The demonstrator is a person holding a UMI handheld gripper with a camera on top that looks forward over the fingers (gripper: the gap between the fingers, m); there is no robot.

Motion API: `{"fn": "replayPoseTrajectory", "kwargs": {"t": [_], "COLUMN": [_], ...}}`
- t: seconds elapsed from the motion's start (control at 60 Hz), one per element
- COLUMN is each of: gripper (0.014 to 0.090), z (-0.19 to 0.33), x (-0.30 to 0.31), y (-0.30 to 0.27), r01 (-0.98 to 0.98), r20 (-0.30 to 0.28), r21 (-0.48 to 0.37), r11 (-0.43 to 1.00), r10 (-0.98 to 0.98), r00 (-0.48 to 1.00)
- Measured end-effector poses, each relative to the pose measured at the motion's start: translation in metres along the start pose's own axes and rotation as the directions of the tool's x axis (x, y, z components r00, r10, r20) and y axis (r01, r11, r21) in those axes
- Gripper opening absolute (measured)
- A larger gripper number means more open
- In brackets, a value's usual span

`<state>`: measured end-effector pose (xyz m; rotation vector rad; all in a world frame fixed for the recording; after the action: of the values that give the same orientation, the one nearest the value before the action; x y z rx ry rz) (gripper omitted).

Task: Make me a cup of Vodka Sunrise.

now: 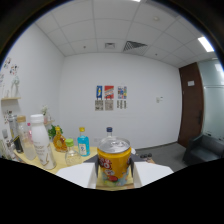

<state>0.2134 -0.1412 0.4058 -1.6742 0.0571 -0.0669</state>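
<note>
Gripper view: orange can clamped in jaws, lifted above counter; bottles far left. Judgement: keep can upright, squeeze steady, tilt slowly when pouring.

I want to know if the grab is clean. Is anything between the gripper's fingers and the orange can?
Nothing visible is. The orange can stands directly between the fingers of the gripper, which flank it closely on both sides; whether they press on it cannot be told. The blue-capped bottle and the white bottle stand beyond it, off to one side.
</note>
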Motion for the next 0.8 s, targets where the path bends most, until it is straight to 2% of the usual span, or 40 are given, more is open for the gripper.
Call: {"fn": "replayPoseTrajectory", "kwargs": {"t": [0.15,0.25,0.533,0.667,0.8], "gripper": [0.0501,0.0499,0.0497,0.0498,0.0498], "z": [-0.042,-0.067,-0.089,-0.081,-0.071], "x": [-0.007,-0.017,-0.078,-0.100,-0.103], "y": [-0.002,0.022,0.169,0.222,0.238], "r01": [-0.065,-0.092,-0.192,-0.143,0.047], "r20": [0.020,0.017,0.033,0.028,0.034], "r21": [0.008,-0.016,-0.208,-0.289,-0.298], "r11": [0.998,0.996,0.959,0.946,0.953], "r10": [0.065,0.092,0.204,0.158,-0.039], "r00": [0.998,0.996,0.978,0.987,0.999]}}
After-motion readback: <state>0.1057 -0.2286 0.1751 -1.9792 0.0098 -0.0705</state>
